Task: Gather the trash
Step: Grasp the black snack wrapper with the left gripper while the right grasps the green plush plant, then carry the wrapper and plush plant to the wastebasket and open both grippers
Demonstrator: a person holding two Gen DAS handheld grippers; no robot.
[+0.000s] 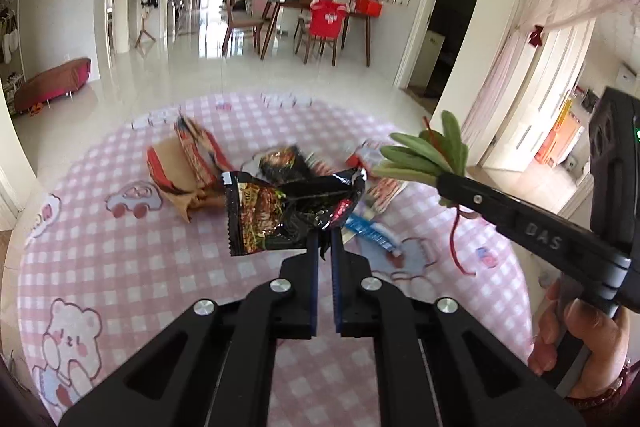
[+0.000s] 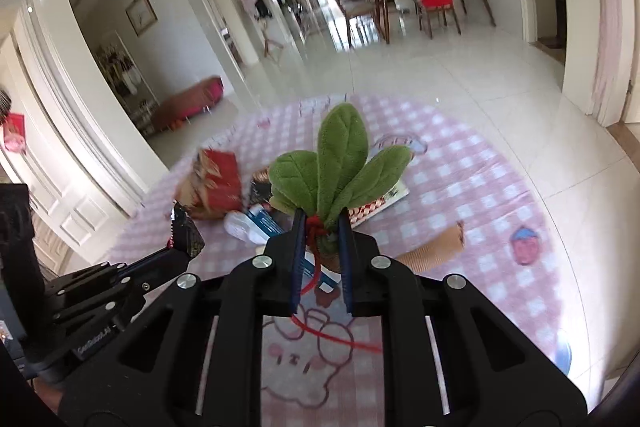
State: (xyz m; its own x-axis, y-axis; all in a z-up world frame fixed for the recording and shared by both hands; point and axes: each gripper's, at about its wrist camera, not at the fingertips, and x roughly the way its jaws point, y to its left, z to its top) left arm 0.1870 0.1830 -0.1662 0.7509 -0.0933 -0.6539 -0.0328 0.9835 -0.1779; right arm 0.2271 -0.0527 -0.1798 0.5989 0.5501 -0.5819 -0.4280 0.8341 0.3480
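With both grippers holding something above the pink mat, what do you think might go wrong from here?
1. The left gripper pinches only the bottom corner of the black snack wrapper, so it might slip out.
2. The right gripper holds a leafy green plush toy, possibly not trash.
3. Its red string dangles and could snag the litter on the mat.

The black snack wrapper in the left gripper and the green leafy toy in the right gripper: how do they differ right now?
The snack wrapper is a shiny, crumpled black film; the leafy toy is soft, fuzzy green fabric. The wrapper is empty and flattened, pinched at one edge by the left gripper; the toy's leaves fan out, and the right gripper clamps its stem, tied with red string. Both are held above the pink checked mat.
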